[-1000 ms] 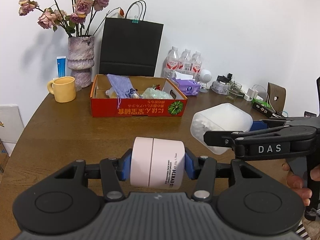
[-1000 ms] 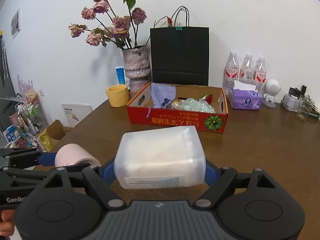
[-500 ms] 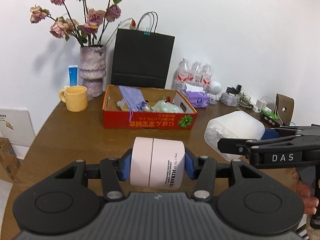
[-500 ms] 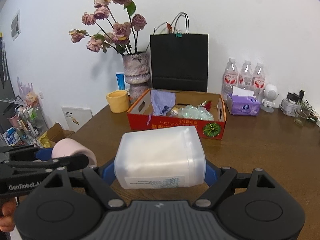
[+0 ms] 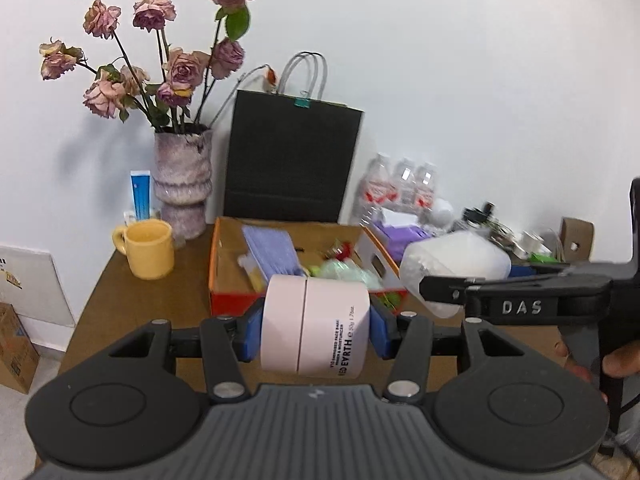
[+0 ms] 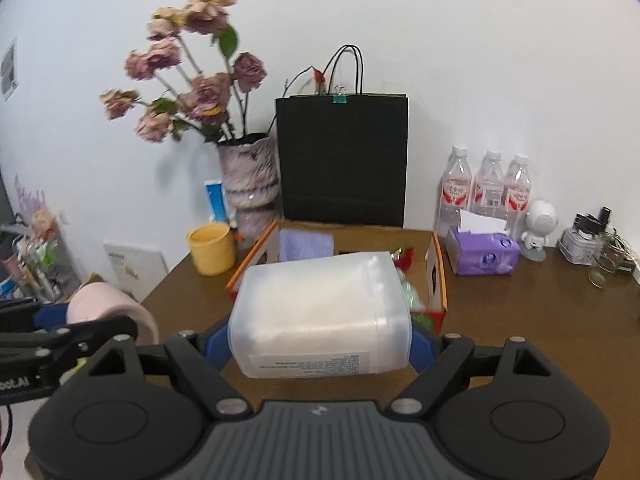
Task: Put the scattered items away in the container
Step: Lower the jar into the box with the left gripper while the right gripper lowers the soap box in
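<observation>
My left gripper (image 5: 316, 330) is shut on a pale pink round jar (image 5: 316, 330), held on its side between the blue pads above the table. My right gripper (image 6: 320, 318) is shut on a translucent white plastic box (image 6: 320, 314) with a printed label. Straight ahead lies the red-orange cardboard box (image 5: 218, 264) (image 6: 438, 276), holding a lilac cloth (image 5: 272, 256) and some small wrapped items. Both carried things overlap the box's near edge in the views. The right gripper and its white box (image 5: 456, 264) show at the right of the left wrist view. The pink jar (image 6: 108, 308) shows at the left of the right wrist view.
A yellow mug (image 5: 148, 250), a vase of dried roses (image 5: 182, 184) and a blue tube stand left of the box. Behind it is a black paper bag (image 6: 342, 160). To the right are water bottles (image 6: 486, 188), a purple tissue pack (image 6: 480, 254), a white figurine and small clutter.
Both grippers have risen and moved toward the cardboard box, which now looks larger and closer. Their grips on the pink jar and the white box are unchanged.
</observation>
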`<state>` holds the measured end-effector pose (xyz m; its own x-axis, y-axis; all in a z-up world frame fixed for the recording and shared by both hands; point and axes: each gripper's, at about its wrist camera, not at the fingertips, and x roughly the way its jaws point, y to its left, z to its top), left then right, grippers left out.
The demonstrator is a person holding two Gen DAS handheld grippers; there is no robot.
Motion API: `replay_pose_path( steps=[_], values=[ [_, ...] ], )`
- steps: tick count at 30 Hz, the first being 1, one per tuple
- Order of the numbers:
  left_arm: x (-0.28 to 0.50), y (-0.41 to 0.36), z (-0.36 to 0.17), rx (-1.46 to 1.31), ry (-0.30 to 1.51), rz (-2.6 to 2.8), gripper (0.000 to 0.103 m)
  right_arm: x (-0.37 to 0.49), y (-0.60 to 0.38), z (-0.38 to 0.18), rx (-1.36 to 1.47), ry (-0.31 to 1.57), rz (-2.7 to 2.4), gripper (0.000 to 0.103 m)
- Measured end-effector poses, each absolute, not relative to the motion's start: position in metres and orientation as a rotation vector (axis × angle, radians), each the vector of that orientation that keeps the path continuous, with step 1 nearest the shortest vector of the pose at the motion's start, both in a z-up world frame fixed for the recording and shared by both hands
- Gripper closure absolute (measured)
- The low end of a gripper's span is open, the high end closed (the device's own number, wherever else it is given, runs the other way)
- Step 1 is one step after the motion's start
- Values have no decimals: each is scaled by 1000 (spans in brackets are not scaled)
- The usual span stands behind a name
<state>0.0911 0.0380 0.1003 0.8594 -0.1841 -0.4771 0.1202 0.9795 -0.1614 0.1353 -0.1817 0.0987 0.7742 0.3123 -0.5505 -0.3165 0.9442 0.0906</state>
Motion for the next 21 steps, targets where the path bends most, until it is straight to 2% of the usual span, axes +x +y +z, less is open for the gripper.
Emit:
replay_pose_path(
  steps=[8, 21],
  values=[
    [181, 53, 91, -140, 535, -147, 51, 235, -167, 83, 13, 697, 296, 20],
    [378, 45, -3, -244, 679, -62, 51, 400, -147, 2, -44, 770, 233, 20]
  ],
)
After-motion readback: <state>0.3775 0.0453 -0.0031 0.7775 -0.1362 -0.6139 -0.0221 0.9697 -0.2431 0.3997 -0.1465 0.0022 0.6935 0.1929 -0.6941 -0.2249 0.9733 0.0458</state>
